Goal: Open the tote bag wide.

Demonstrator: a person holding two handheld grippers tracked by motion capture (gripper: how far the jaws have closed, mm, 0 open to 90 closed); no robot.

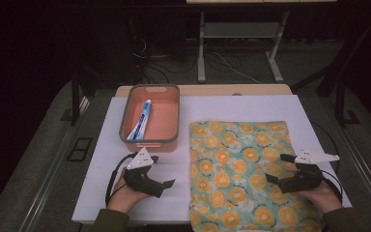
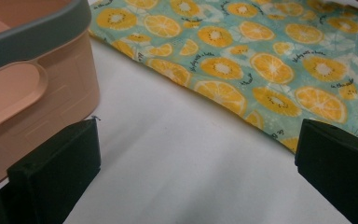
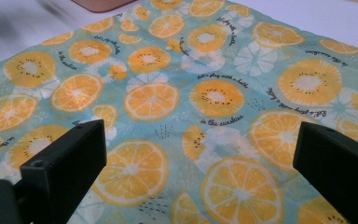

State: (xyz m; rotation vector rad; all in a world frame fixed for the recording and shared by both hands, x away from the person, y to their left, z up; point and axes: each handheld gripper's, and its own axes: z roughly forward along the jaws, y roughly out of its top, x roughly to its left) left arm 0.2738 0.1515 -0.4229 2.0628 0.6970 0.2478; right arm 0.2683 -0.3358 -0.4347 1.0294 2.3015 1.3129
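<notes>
Both tongs stand wide and empty, the left tongs [image 1: 150,175] beside the pink basket [image 1: 174,121], the right tongs [image 1: 282,170] over the orange-print cloth [image 1: 236,164] on the desk [image 1: 111,145]; a careless pinch may wrinkle it.

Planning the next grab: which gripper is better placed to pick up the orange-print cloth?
Right. The right gripper is open over the cloth; the left gripper is over bare table beside the basket.

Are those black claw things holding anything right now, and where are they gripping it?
Nothing is held. The left gripper is open over bare table beside the basket; the right gripper is open above the orange-print cloth.
</notes>
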